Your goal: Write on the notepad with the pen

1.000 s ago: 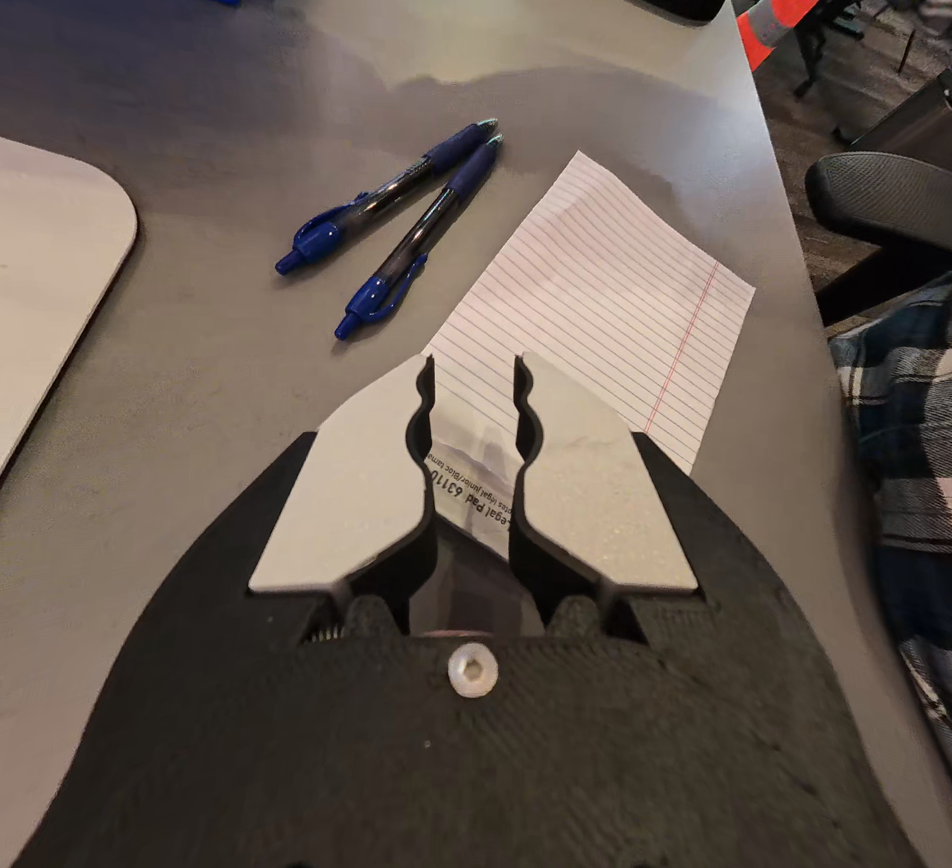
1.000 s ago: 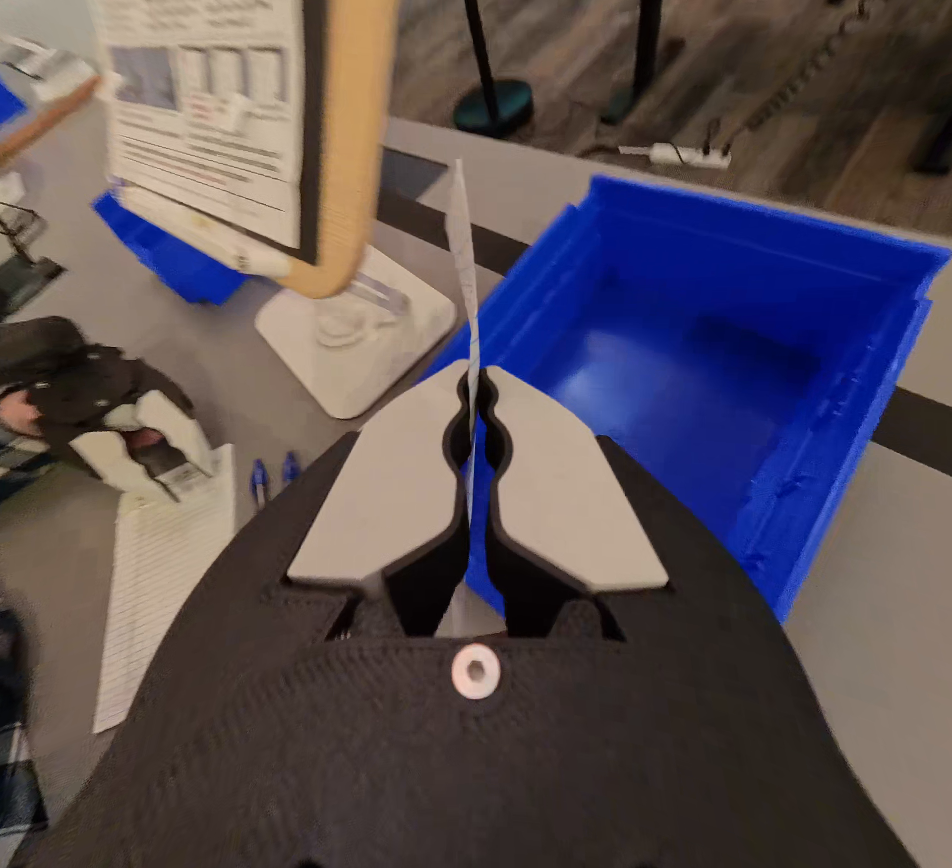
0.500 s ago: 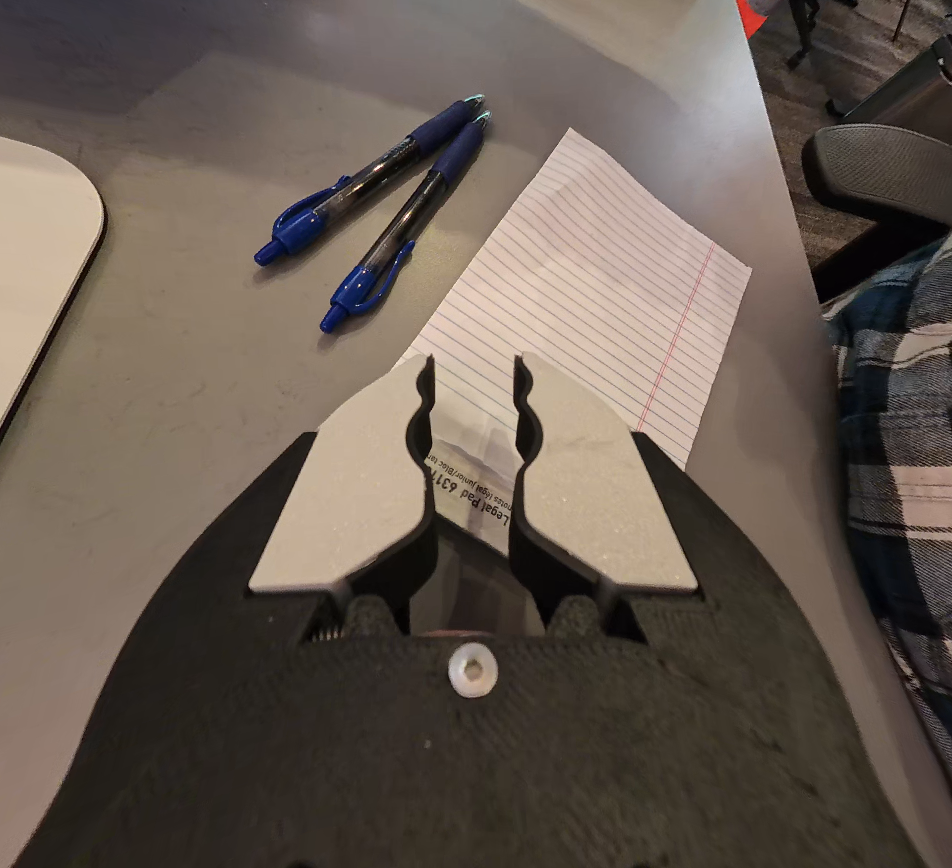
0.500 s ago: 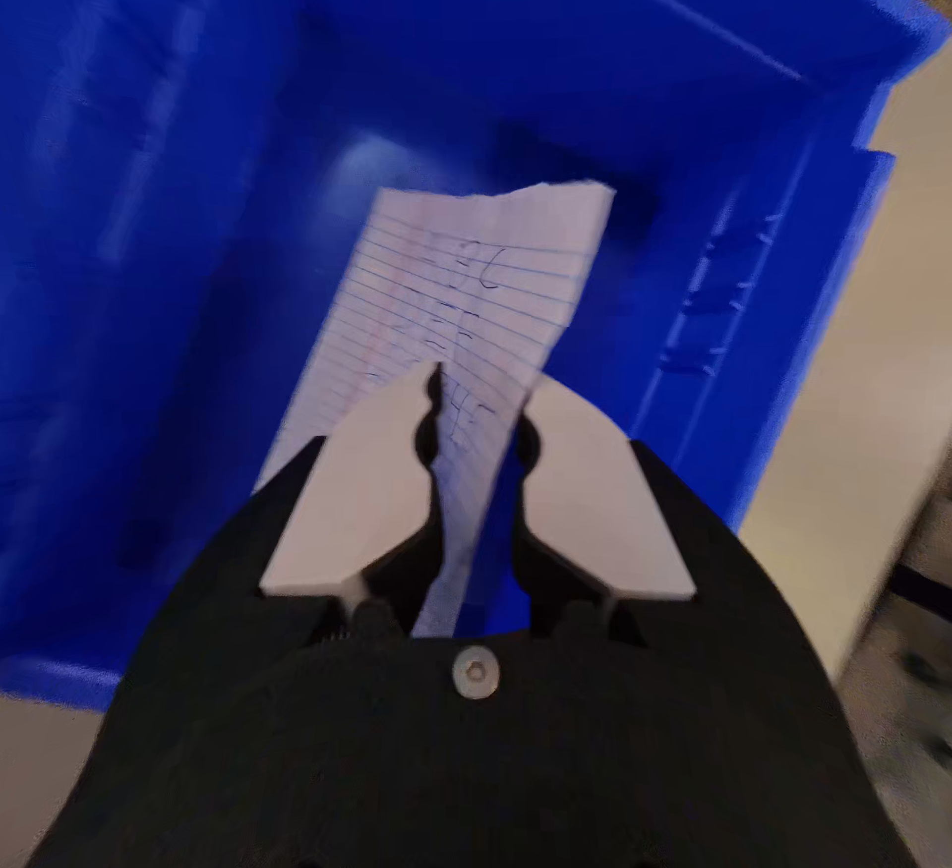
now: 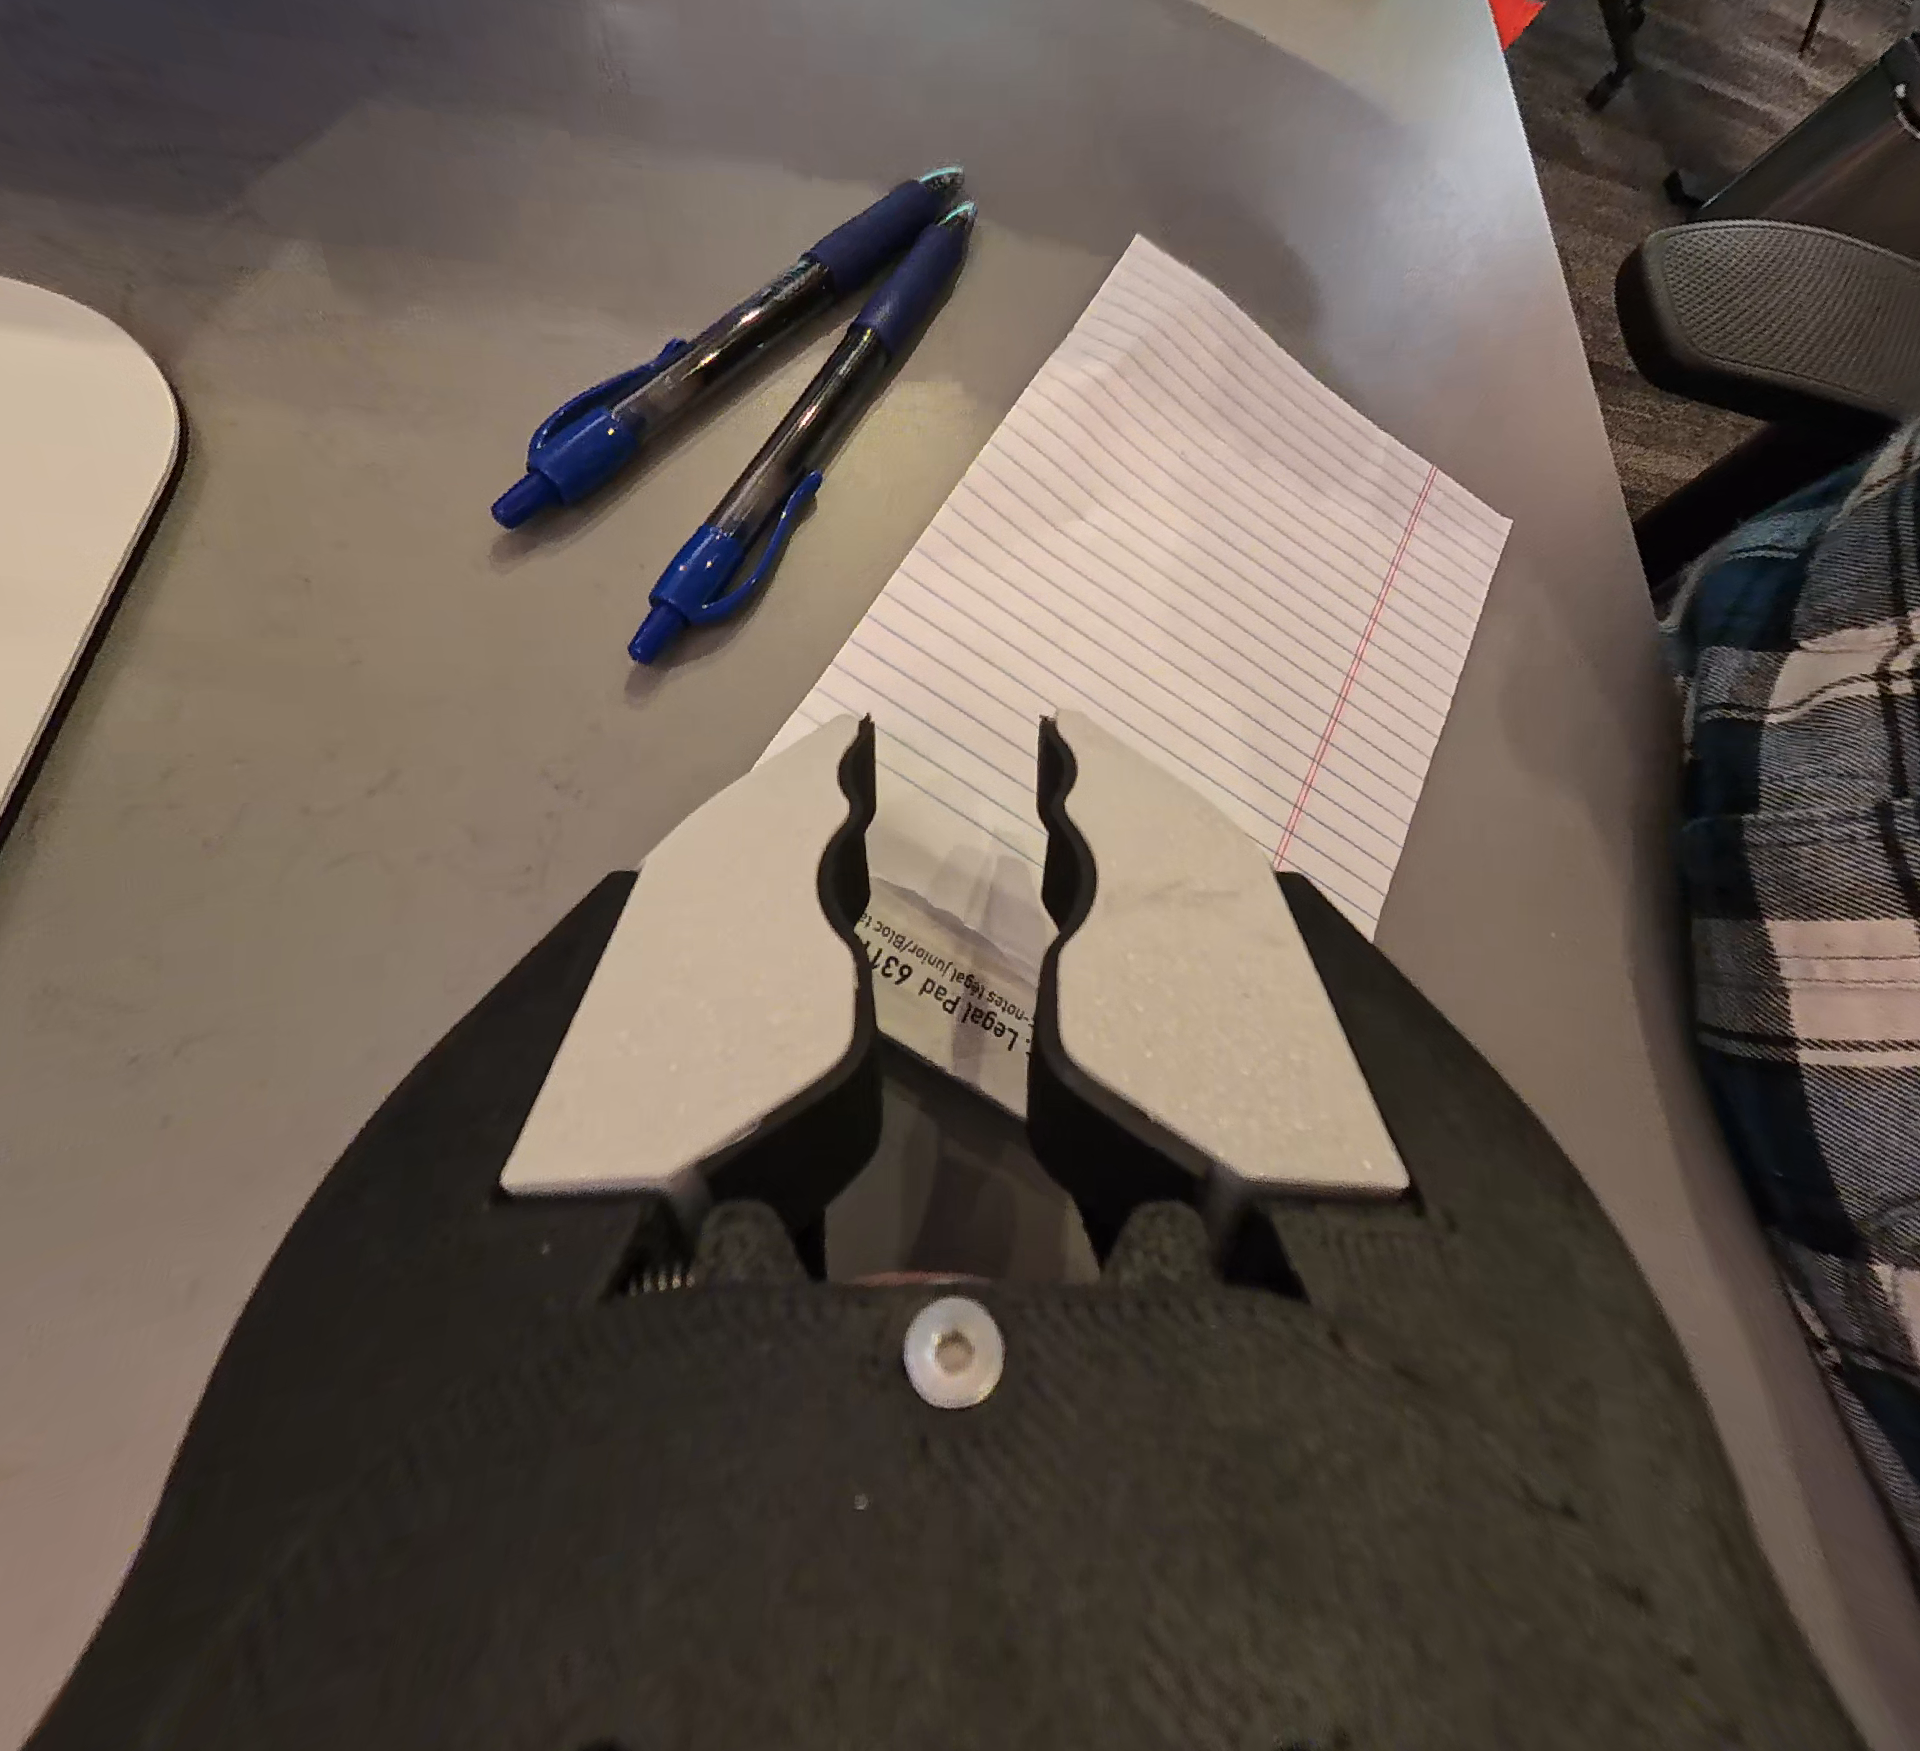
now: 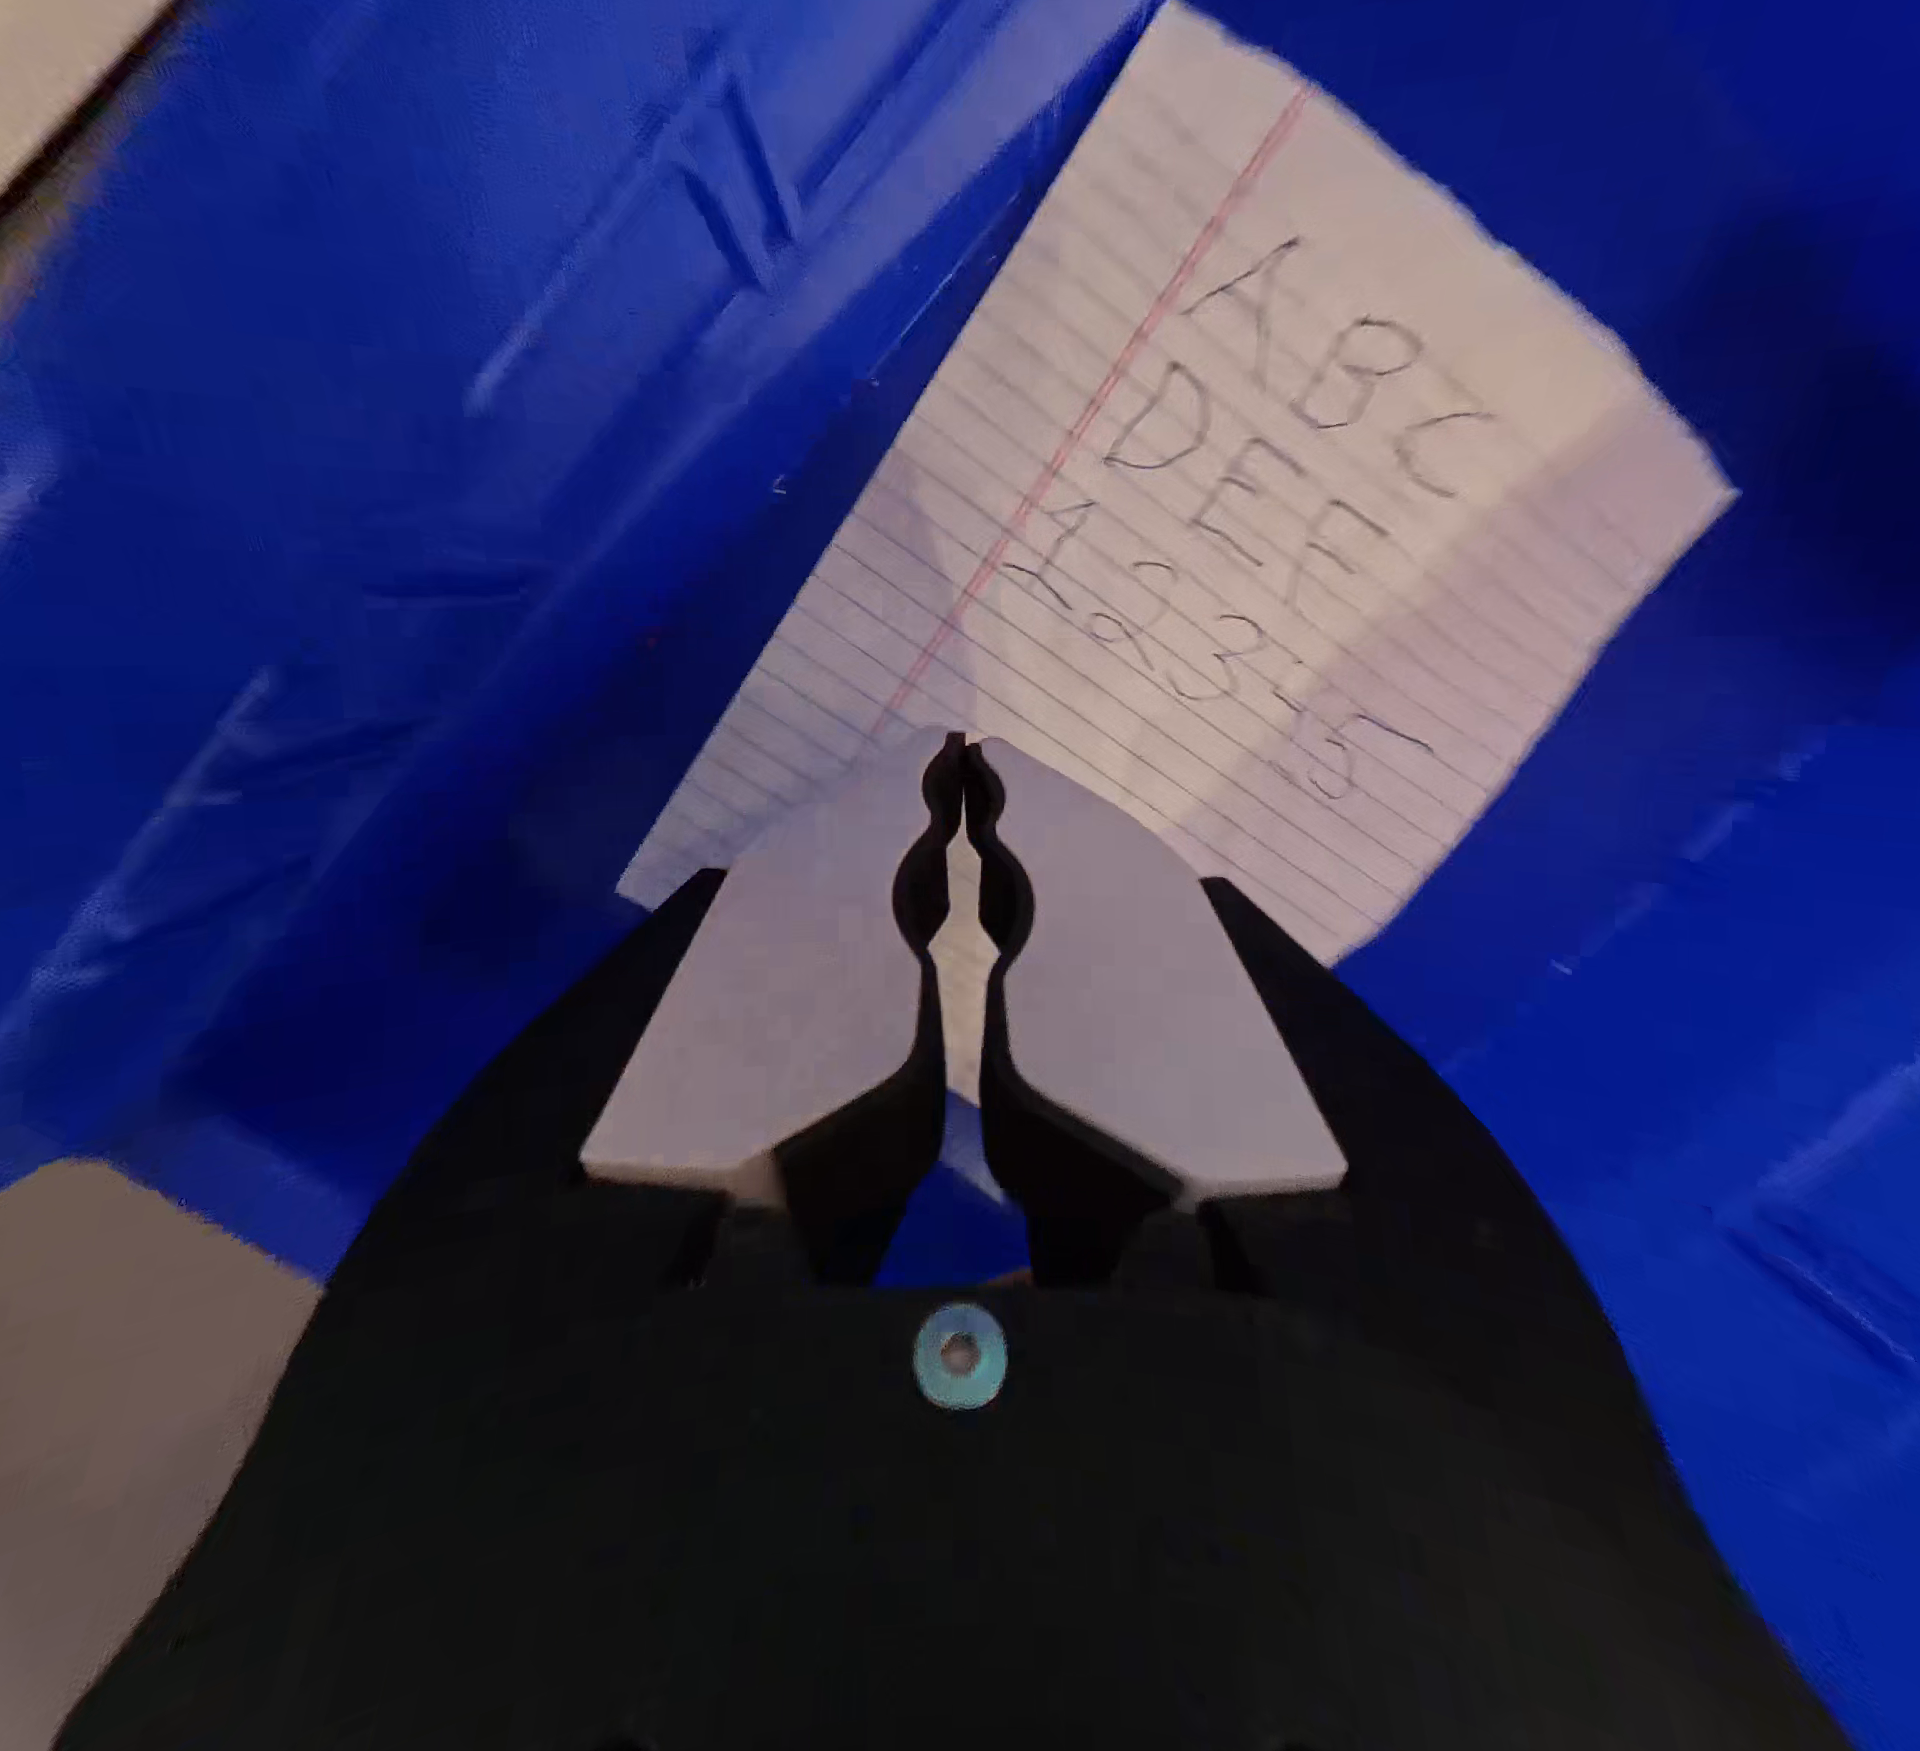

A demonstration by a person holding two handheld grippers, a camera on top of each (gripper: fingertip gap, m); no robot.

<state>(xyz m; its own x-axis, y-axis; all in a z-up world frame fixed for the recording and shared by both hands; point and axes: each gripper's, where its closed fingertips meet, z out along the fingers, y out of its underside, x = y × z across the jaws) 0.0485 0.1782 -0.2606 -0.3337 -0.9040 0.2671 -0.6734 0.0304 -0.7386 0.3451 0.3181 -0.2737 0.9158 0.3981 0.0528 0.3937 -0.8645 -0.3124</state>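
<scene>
Notepad [image 5: 1164, 579]: white lined pad flat on the grey table [image 5: 364, 818], near its right edge; fresh top sheet blank; bound end under the left gripper, long axis running from there toward 1 o'clock; red margin line along the right side.

Pens: two blue retractable pens lying in a narrow V just left of the pad, tips almost touching at the far end, clips toward the camera. Nearer pen [image 5: 805, 428] just beside the pad's left edge; farther pen [image 5: 727, 351] one step further left. Long axis of each from 7 o'clock to 1 o'clock, roughly parallel to the pad.

Left gripper [image 5: 956, 730]: jaws apart, nothing between the pads; hovering over or resting on the pad's bound end, contact not clear. Nearer pen at about 11 o'clock from the fingertips, close by.

Right gripper [image 6: 961, 745]: fingertips drawn together, nothing seen pinched; pointing down into the blue bin [image 6: 416, 454].

Written sheet [image 6: 1195, 506]: loose lined page with handwriting, lying inside the bin beyond the right fingertips, apart from them.

Key relation: pens lie left of the pad and close to the left gripper; right gripper well away over the bin. Barrels nearly in line with the left gripper's pointing direction, so a grasp across the barrel needs little turning of the wrist.

Judgement: one page apparently finished and binned; next writing calls for a pen pickup.

Other: pale rounded board [image 5: 73, 506] at 9 o'clock; plaid sleeve [image 5: 1818, 818] at 3 o'clock.
</scene>
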